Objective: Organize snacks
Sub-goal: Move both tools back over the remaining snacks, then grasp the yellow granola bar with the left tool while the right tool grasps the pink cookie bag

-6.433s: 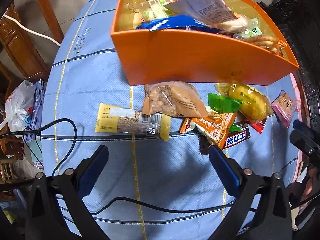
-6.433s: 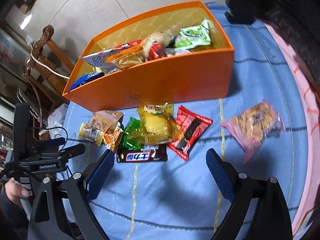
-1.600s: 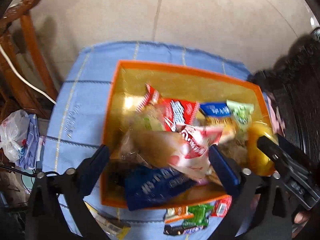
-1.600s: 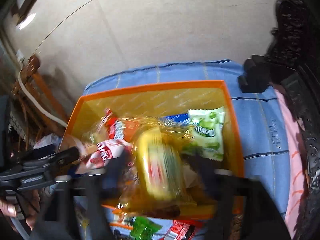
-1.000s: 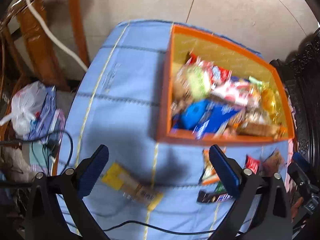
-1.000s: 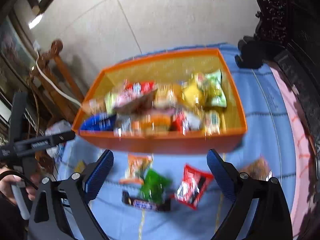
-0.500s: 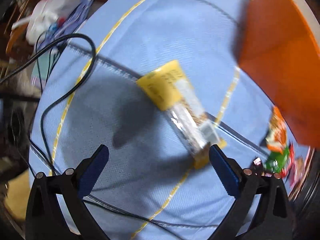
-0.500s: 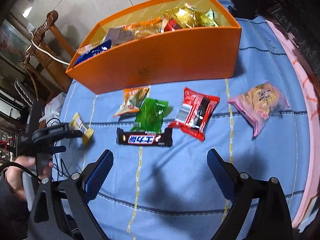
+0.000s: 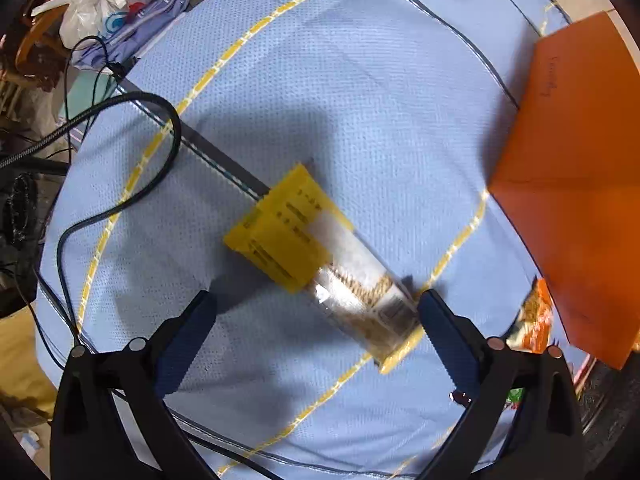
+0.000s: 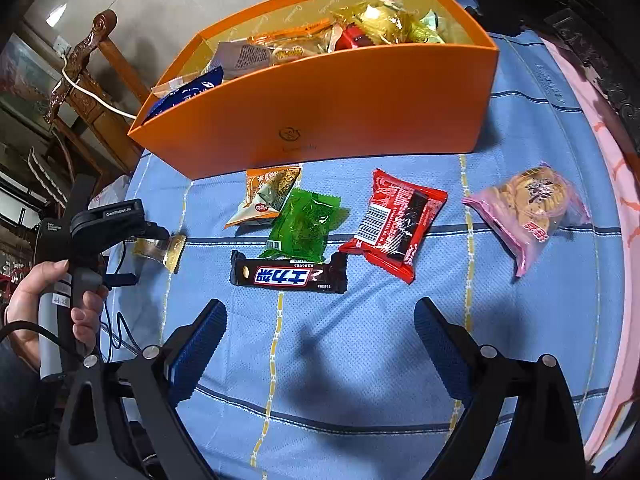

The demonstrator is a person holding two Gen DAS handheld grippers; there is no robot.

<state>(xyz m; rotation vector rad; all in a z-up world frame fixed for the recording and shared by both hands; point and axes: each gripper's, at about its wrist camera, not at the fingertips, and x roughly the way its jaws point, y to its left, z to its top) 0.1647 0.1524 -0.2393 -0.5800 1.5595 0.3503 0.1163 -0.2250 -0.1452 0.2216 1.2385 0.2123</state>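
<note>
- Left wrist view: left gripper [image 9: 316, 312] spread wide, nothing btwn the pads, poised right over the yellow-ended snack bar [image 9: 326, 256], which lies diagonal on the blue cloth [image 9: 320, 80]
- Right gripper [image 10: 320, 320] also wide apart & empty, hanging above the cloth just short of the dark choc bar [image 10: 289, 273]
- Orange box [image 10: 360, 92] already approx. half full of mixed packets (can't count them, they overlap)
- Left to box, all loose on the cloth in front of it: choc bar, green packet [image 10: 306, 226] touching its top edge, orange-white packet [image 10: 266, 196] by the box wall, red packet [image 10: 394, 224], pink biscuit pack [image 10: 528, 206] off to the right, plus the yellow bar on the left
- So 6 items out; job looks past halfway, not near done
- Likely next grab: yellow bar w/ left tongs
</note>
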